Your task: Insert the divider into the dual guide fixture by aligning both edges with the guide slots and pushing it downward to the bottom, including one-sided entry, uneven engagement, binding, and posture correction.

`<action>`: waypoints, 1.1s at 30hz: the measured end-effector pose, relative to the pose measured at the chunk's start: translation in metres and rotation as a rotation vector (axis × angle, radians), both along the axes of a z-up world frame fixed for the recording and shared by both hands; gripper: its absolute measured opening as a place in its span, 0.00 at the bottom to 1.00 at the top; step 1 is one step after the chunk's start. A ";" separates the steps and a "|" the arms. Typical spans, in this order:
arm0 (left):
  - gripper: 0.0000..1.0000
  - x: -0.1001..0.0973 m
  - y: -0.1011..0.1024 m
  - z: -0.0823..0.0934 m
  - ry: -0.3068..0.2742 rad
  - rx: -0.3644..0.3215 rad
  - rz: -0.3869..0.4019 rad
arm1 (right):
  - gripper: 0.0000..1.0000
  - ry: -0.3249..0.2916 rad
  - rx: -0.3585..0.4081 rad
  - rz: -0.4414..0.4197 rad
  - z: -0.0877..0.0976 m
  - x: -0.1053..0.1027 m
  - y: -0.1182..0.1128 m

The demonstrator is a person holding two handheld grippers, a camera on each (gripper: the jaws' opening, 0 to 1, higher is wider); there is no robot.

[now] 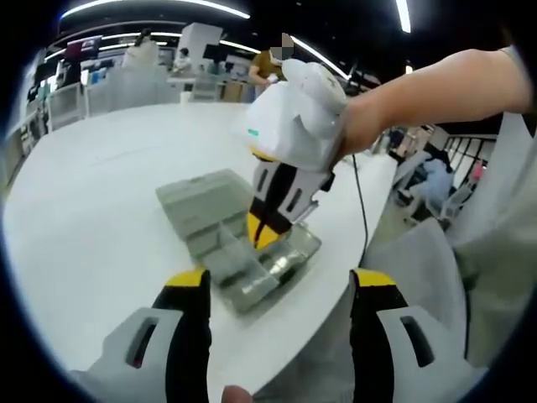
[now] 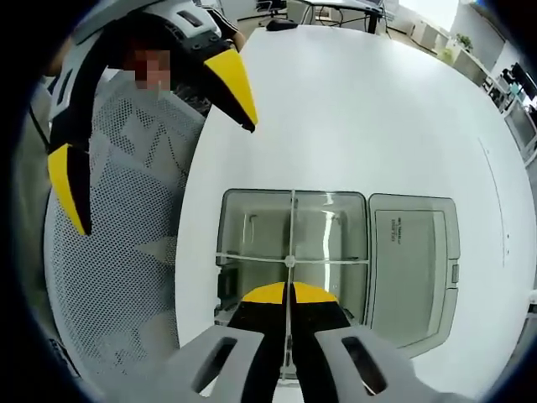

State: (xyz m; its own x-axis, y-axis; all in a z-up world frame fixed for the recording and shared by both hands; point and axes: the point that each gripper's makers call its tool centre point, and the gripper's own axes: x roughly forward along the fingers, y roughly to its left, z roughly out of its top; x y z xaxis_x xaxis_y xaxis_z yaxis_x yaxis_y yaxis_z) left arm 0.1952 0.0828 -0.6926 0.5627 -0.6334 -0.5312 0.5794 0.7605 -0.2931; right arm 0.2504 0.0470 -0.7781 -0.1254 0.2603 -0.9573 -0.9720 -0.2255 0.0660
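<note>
A grey translucent box (image 2: 252, 201), the guide fixture, lies open on the white table (image 2: 377, 109) with its lid (image 2: 411, 269) folded out flat to one side. My right gripper (image 2: 289, 295) is shut on a thin clear divider (image 2: 291, 227), seen edge-on and running straight down the middle of the box. It crosses another clear strip (image 2: 336, 261) set the other way. In the left gripper view the right gripper (image 1: 265, 232) reaches down into the box (image 1: 201, 206), held by a person's hand. My left gripper (image 1: 280, 279) stands open in front of the box, with nothing between its fingers. The left gripper (image 2: 151, 134) hangs open beyond the table's edge.
The box sits close to the rounded table edge (image 1: 336, 311). A mesh chair (image 2: 117, 252) stands right off that edge. A black cable (image 1: 361, 206) runs across the table behind the right gripper. Desks and people (image 1: 268, 63) are far behind.
</note>
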 end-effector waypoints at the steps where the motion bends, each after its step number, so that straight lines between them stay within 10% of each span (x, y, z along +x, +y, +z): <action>1: 0.66 0.000 0.000 0.000 0.000 0.000 0.000 | 0.00 0.001 0.000 -0.002 0.000 0.000 0.000; 33: 0.66 -0.003 0.003 -0.002 0.007 0.020 -0.011 | 0.02 -0.039 0.032 -0.025 0.000 0.000 0.001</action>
